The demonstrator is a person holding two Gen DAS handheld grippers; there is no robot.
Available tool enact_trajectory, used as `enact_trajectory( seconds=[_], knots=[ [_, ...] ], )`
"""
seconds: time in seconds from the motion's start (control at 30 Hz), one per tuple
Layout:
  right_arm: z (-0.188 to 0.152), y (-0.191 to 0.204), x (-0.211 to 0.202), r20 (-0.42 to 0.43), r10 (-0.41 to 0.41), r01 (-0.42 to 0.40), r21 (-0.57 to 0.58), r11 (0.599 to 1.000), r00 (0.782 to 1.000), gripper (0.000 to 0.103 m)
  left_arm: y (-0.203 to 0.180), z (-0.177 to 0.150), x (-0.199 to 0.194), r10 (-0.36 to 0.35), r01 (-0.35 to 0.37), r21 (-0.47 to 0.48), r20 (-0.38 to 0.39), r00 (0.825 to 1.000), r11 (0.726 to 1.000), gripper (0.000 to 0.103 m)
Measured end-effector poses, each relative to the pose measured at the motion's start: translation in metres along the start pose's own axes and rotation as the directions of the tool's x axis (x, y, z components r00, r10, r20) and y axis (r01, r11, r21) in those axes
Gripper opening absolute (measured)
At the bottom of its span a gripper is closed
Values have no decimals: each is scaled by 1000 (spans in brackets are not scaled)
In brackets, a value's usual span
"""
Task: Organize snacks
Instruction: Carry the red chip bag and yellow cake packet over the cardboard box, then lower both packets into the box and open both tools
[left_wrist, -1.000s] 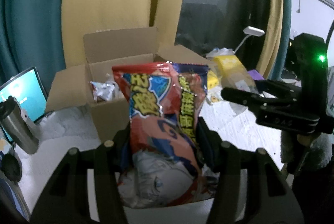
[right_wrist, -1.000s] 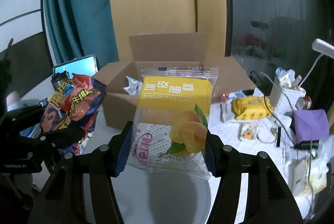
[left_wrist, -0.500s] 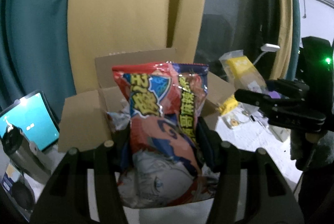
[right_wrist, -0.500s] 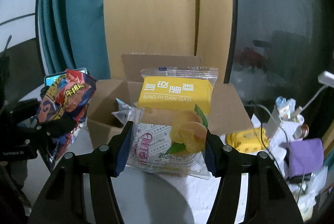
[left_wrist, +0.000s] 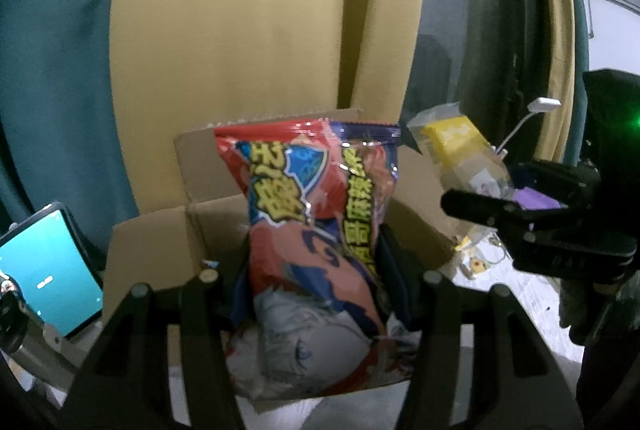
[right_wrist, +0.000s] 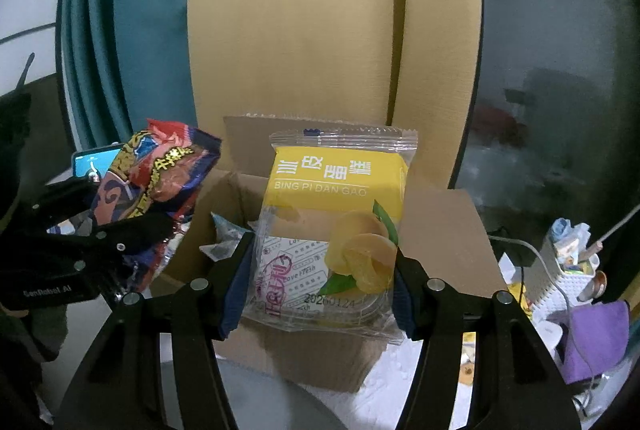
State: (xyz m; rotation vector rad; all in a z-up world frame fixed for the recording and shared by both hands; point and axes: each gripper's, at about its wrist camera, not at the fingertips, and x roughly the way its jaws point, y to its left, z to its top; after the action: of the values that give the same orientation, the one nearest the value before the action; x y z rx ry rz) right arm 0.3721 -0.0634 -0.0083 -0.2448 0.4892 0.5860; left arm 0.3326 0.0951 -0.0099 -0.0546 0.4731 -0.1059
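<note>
Holding snacks upright, both hand-held grippers faced the open box (right_wrist: 436,230) just ahead: left hand-held gripper (left_wrist: 316,270) pinched the red bag (left_wrist: 320,213), right hand-held gripper (right_wrist: 324,274) pinched the yellow cake pack (right_wrist: 336,213). Neither looked clearly nearer; long axes vertical.

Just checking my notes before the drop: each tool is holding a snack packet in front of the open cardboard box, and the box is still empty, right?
Not quite. The cardboard box already holds a silvery wrapper, seen in the right wrist view. The rest stands: the left tool grips the red chip bag, and the right tool grips the yellow egg cake packet, both before the open box.
</note>
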Motion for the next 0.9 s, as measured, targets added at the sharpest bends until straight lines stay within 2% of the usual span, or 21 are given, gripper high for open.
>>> enact_trajectory(
  seconds=[0.23,0.6,0.73,0.8,0.9],
  knots=[
    [7,-4,31,-18,4,-4,-6,1000,1000,63,10,4,36,22,-22,3,-18,1000,1000,56],
    [6,-15,87,-68,41,-41,3,999,997,63,21,1,93,28,-30,-19,-108,994,999,56],
    [2,-15,107,-96,55,-55,2,998,994,63,24,-1,112,49,-58,-49,-163,985,997,57],
    [-1,-17,118,-113,63,-63,6,998,992,63,30,-6,119,59,-74,-65,-210,976,995,57],
    [-9,-18,134,-150,63,-61,13,998,987,63,36,-11,128,42,-66,-94,-243,969,993,62]
  ],
)
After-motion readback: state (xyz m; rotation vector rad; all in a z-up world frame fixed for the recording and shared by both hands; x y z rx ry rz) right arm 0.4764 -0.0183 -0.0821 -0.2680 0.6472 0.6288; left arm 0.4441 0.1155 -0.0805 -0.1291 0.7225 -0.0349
